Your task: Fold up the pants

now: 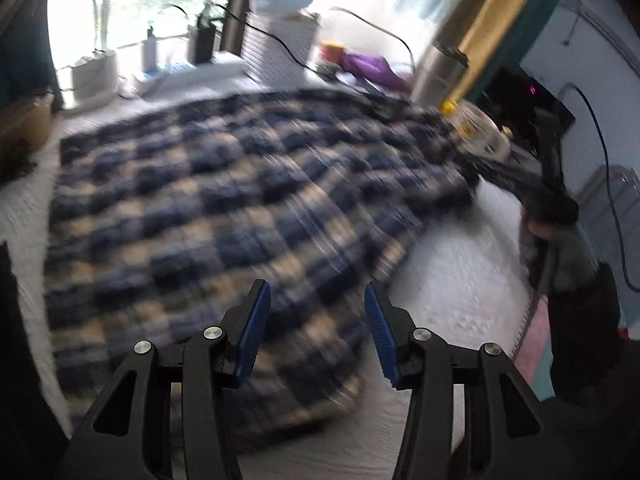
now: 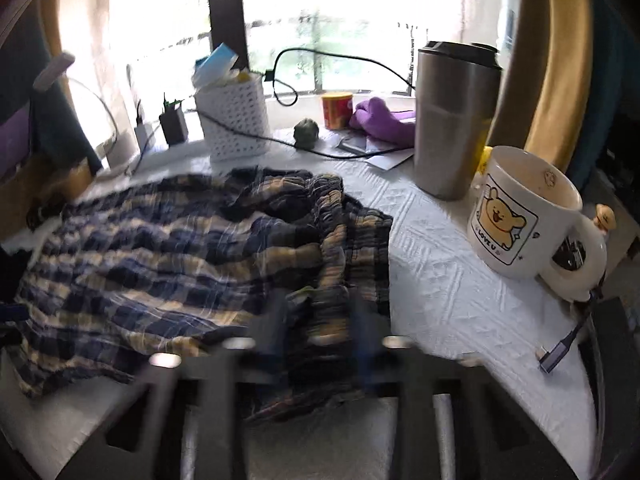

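Note:
The pants [image 1: 224, 216] are blue and cream plaid, lying spread on a white textured cloth [image 1: 460, 280]; the left wrist view is motion-blurred. My left gripper [image 1: 316, 312] is open and empty, just above the near edge of the pants. In the right wrist view the pants [image 2: 168, 248] lie bunched, with the gathered waistband [image 2: 328, 208] toward the right. My right gripper [image 2: 320, 316] is blurred, its jaws apart, with the waistband end of the fabric between and under them. I cannot tell whether it touches the fabric.
A steel tumbler [image 2: 452, 120] and a white bear mug [image 2: 524, 216] stand right of the pants. A white perforated basket [image 2: 236, 120], cables, a red can [image 2: 337, 110] and purple cloth [image 2: 384, 120] line the window sill. A USB adapter [image 2: 560, 348] lies at the right.

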